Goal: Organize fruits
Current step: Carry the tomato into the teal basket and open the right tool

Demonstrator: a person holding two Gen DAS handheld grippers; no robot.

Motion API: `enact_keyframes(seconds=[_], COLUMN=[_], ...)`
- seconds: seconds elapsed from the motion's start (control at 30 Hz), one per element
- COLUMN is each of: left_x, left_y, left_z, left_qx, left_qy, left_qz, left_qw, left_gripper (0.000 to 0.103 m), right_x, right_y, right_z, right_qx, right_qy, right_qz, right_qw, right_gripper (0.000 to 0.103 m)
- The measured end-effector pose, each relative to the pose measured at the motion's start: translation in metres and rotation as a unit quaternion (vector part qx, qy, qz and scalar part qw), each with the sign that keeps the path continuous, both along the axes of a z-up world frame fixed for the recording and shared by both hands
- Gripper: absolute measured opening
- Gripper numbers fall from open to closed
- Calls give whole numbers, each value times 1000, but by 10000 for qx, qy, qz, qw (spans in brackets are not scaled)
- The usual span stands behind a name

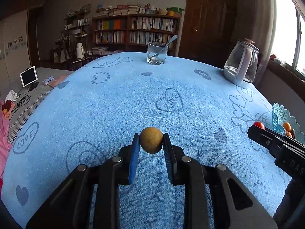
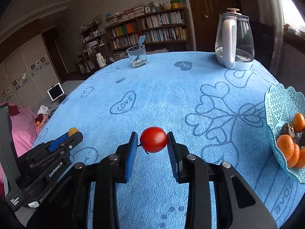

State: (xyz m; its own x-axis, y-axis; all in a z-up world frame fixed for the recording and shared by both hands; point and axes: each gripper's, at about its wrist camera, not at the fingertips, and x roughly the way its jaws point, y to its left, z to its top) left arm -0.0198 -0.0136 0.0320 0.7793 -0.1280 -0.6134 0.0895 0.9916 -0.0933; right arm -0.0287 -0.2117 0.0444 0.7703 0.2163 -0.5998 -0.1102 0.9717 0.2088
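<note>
My left gripper (image 1: 151, 140) is shut on a small round yellow-brown fruit (image 1: 151, 139), held just above the blue cloth. My right gripper (image 2: 153, 140) is shut on a red cherry tomato (image 2: 154, 139) with a short dark stem. In the left wrist view the right gripper (image 1: 255, 128) shows at the right edge with the tomato (image 1: 259, 125) at its tip. In the right wrist view the left gripper (image 2: 73, 133) shows at the left with the yellow-brown fruit (image 2: 73, 131). A light blue lattice basket (image 2: 277, 103) at the right edge holds oranges (image 2: 286, 146) and dark fruits (image 2: 288, 129).
The table is covered by a blue cloth (image 2: 162, 95) with heart prints. At the far side stand a glass with a spoon (image 2: 137, 56) and a glass kettle (image 2: 234, 42) with a white handle. A bed with a tablet (image 1: 28, 75) lies to the left.
</note>
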Motion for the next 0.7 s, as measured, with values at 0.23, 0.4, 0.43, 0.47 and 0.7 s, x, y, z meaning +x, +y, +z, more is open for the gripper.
enact_keyframes(seconds=[0.23,0.4,0.43,0.47,0.7], left_x=[-4,-9,-10,-11,-13], left_y=[-4,-10,-11,-12,-17], left_z=[2,5,5,6,7], left_qx=[18,17,15,11,-12], left_qy=[-31,-48,-52,-58,-24], left_qz=[-95,-244,-272,-299,-434], left_qw=[9999,9997,9996,9995,9991], left_gripper=[25,25,25,25,25], right_x=[-12,-25,-28,-31,-52], right_y=[-12,-28,-33,-38,-85], right_z=[4,11,13,14,23], right_qx=[47,71,86,97,111], right_qy=[-73,-181,-200,-220,-360], right_qz=[-124,-272,-314,-360,-897], right_qw=[9999,9994,9993,9991,9953], right_gripper=[33,32,33,33,32])
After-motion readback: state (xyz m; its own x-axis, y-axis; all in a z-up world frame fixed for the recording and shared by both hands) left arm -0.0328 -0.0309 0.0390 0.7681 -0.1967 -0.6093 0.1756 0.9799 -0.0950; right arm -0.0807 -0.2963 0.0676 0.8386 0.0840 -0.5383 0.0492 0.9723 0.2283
